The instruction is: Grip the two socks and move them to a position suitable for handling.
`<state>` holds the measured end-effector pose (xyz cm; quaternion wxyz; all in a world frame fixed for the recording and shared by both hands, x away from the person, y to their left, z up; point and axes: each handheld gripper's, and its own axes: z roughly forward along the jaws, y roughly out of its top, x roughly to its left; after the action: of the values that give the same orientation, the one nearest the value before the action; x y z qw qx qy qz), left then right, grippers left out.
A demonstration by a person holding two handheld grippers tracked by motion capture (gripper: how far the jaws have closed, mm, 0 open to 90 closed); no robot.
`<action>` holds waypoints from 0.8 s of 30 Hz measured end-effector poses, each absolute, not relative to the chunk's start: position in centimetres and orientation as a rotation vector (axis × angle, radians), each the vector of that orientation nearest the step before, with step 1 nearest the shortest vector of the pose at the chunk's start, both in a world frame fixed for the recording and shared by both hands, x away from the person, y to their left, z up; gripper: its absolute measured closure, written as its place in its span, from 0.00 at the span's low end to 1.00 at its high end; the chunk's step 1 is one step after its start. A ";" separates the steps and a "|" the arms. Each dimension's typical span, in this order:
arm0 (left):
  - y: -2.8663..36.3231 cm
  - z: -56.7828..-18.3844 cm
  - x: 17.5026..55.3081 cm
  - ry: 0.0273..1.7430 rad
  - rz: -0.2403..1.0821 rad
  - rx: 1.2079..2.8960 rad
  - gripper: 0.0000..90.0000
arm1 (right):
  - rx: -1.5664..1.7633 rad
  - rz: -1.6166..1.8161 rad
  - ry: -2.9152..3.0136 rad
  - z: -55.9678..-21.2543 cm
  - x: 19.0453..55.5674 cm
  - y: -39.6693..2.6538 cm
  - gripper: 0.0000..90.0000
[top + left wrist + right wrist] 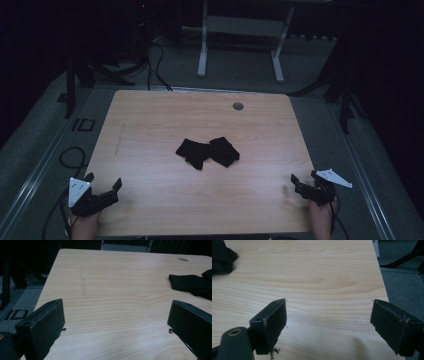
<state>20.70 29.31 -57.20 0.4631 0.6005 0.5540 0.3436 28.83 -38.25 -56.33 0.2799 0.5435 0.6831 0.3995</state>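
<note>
Two black cloth pieces [207,152] lie overlapping near the middle of the light wooden table [150,115]. My left gripper [104,180] rests at the table's near left corner, jaws spread wide with nothing between them. In the left gripper view the left gripper [116,315] frames bare wood, and the black cloth [192,285] lies ahead to the right. My right gripper [305,177] sits at the near right corner, open and holding nothing. Its own view shows the right gripper [329,312] over bare wood, with the black cloth [222,257] at the upper left.
A round cable hole [238,106] sits near the table's far edge. Behind the table stands a white desk frame [202,45]. Cables [70,155] loop on the grey floor at the left, and black stands [345,100] rise at both sides. The room is dark.
</note>
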 end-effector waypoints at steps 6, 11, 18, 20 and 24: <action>29.2 -56.8 20.6 1.319 0.841 1.420 0.02 | 1.440 1.104 1.902 -56.4 29.2 -38.3 0.14; 28.6 -56.8 20.6 1.282 0.858 1.456 0.02 | 1.402 1.069 1.972 -56.4 29.4 -37.7 0.15; 28.5 -56.9 20.6 1.277 0.857 1.465 0.02 | 1.359 1.047 1.995 -56.4 29.4 -37.1 0.15; 28.5 -56.9 20.6 1.283 0.856 1.465 0.02 | 1.357 1.054 1.975 -56.4 29.3 -37.2 0.15; 28.8 -56.8 20.6 1.325 0.831 1.447 0.02 | 1.353 1.111 1.920 -56.3 29.0 -37.7 0.15</action>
<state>20.60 28.82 -56.76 0.4840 0.5943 0.5442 0.3413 28.99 -37.67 -56.32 0.2684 0.5017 0.7117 0.4120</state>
